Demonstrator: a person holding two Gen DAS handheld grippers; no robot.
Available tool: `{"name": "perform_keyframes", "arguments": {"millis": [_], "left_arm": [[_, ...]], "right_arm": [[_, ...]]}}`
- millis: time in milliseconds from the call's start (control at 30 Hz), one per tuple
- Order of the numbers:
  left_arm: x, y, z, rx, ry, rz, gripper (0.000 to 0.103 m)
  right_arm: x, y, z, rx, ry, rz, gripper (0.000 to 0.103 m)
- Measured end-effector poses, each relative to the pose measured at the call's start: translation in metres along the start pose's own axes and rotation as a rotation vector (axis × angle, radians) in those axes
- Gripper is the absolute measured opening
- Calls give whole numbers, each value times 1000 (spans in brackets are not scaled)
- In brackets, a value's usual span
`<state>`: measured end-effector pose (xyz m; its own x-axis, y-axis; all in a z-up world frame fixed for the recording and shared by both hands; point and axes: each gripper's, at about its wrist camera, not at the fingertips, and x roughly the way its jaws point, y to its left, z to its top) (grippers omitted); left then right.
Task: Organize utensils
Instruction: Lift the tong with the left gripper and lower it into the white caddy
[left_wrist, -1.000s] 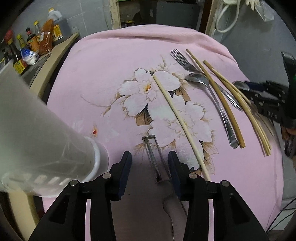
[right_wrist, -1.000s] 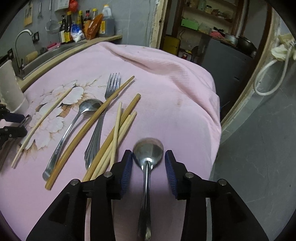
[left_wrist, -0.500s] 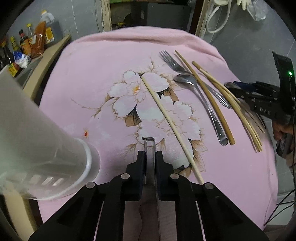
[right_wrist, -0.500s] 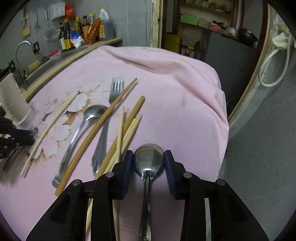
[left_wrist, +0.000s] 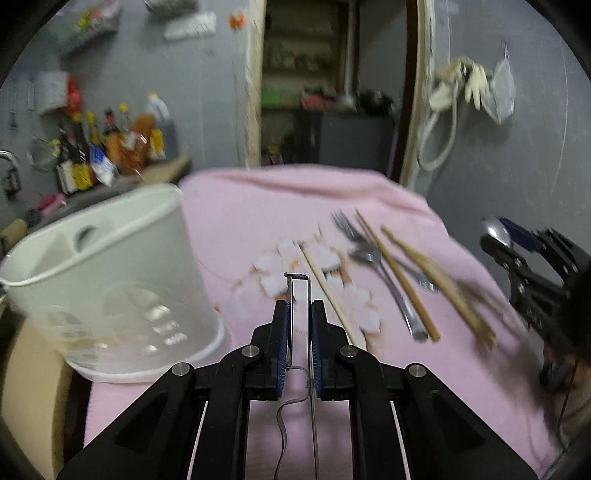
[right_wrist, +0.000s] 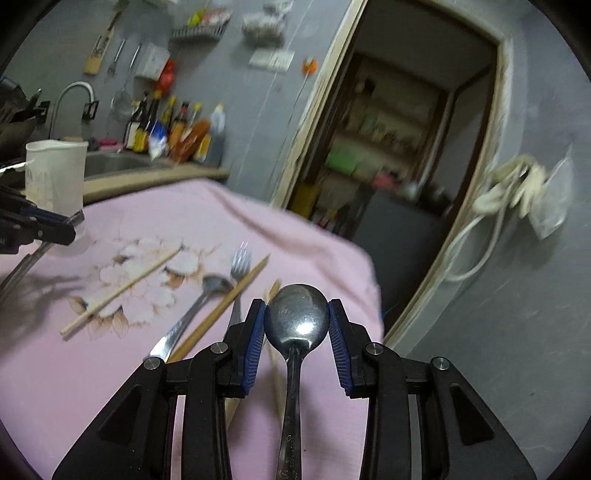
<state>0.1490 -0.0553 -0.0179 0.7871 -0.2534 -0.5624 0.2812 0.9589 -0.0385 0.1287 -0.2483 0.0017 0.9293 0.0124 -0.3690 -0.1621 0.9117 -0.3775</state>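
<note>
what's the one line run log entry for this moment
left gripper: shut on peeler | right gripper: shut on spoon | holder: left, upright | cloth: fork, chopsticks remain

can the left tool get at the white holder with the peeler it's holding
Probably yes. The left tool is shut on the peeler, and the white holder stands close beside it on the pink cloth, top open, with nothing between them.

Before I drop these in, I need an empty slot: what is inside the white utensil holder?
Through the white utensil holder's open top, the left wrist view shows a divider and a round wall hole, no utensils. Its lower interior is hidden by the wall and blur.
</note>
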Motion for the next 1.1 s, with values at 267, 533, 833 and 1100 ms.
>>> {"name": "perform_keyframes", "arguments": {"millis": [267, 533, 833, 1100], "left_arm": [[-40, 6, 10, -44, -214, 77, 9], [-81, 33, 35, -120, -356, 84, 9], [-119, 89, 60, -213, -479, 161, 9], [-136, 163, 65, -395, -552, 251, 9]], "right_arm": [[-39, 25, 16, -49, -257, -198, 31], [-66, 48, 59, -34, -457, -204, 31], [-63, 75, 115, 131, -578, -26, 31], [-31, 98, 174, 390, -601, 221, 31]]}}
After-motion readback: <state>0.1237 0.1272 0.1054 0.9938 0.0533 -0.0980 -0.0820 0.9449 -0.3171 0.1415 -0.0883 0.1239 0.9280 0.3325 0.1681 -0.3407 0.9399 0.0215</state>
